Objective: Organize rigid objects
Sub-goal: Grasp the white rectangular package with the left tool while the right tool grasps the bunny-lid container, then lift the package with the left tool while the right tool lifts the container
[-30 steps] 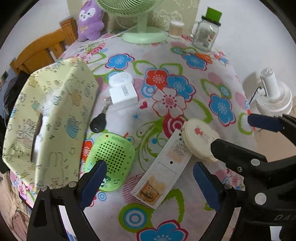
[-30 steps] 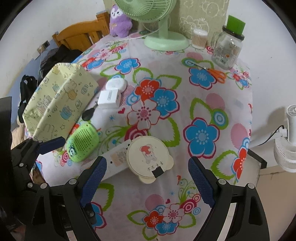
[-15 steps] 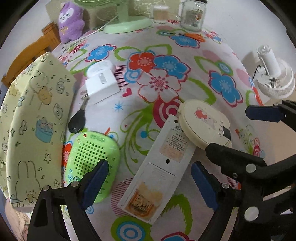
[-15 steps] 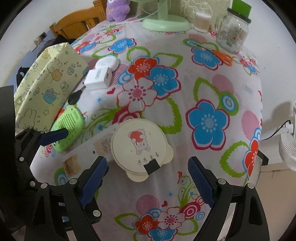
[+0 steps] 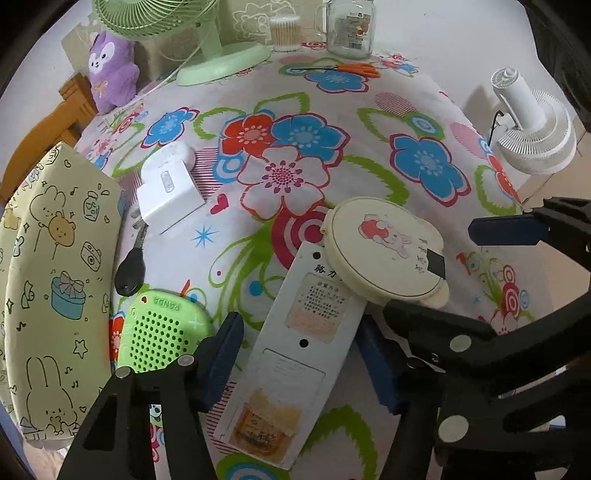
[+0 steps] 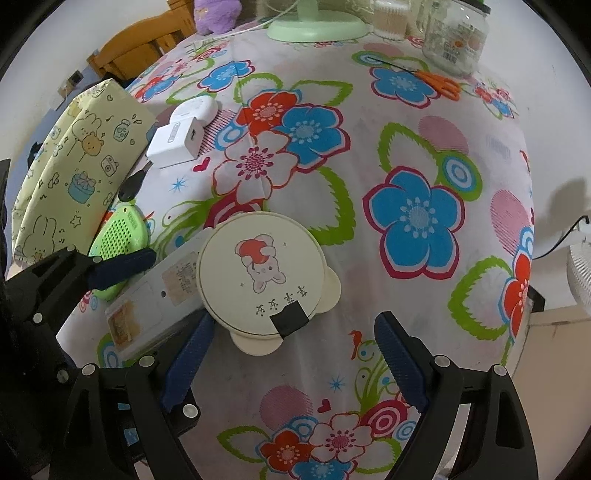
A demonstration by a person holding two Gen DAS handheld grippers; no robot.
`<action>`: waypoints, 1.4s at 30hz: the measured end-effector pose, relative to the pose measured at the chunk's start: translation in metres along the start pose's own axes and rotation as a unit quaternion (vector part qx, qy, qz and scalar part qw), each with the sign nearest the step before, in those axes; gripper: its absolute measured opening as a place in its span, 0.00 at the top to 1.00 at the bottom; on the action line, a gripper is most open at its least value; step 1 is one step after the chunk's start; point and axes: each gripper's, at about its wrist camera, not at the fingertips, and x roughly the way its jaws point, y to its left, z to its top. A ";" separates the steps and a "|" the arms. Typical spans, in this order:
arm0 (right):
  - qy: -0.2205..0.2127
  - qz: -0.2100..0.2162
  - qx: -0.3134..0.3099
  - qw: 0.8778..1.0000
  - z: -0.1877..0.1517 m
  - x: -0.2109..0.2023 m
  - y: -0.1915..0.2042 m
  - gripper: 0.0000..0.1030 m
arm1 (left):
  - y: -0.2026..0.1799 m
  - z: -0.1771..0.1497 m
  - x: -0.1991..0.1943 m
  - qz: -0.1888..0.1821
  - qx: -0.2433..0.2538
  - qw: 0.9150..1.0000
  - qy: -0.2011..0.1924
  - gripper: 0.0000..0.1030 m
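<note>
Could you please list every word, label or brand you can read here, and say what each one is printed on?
"PANDA": raised letters, seen upside down, on the green perforated case.
Chinese heading and small print on the white flat box: too blurred to read.
Characters on the round cream lid: illegible.
Glass jar label: too small.

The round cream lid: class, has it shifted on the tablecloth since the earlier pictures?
No. The round cream lid still overlaps the end of the white remote, just below the same red-and-white swirl; only the cameras came closer.
</note>
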 end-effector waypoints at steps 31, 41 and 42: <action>0.000 0.000 -0.050 0.999 0.031 0.024 0.018 0.15 | 0.015 0.001 -0.002 -0.002 -0.071 0.997 0.020 0.54; -0.008 -0.027 -0.051 0.998 0.030 0.025 0.021 0.22 | 0.020 -0.003 -0.003 -0.004 -0.099 0.995 0.032 0.55; -0.009 -0.025 -0.047 0.999 0.030 0.024 0.020 0.23 | 0.022 -0.003 -0.004 -0.007 -0.106 0.994 0.033 0.55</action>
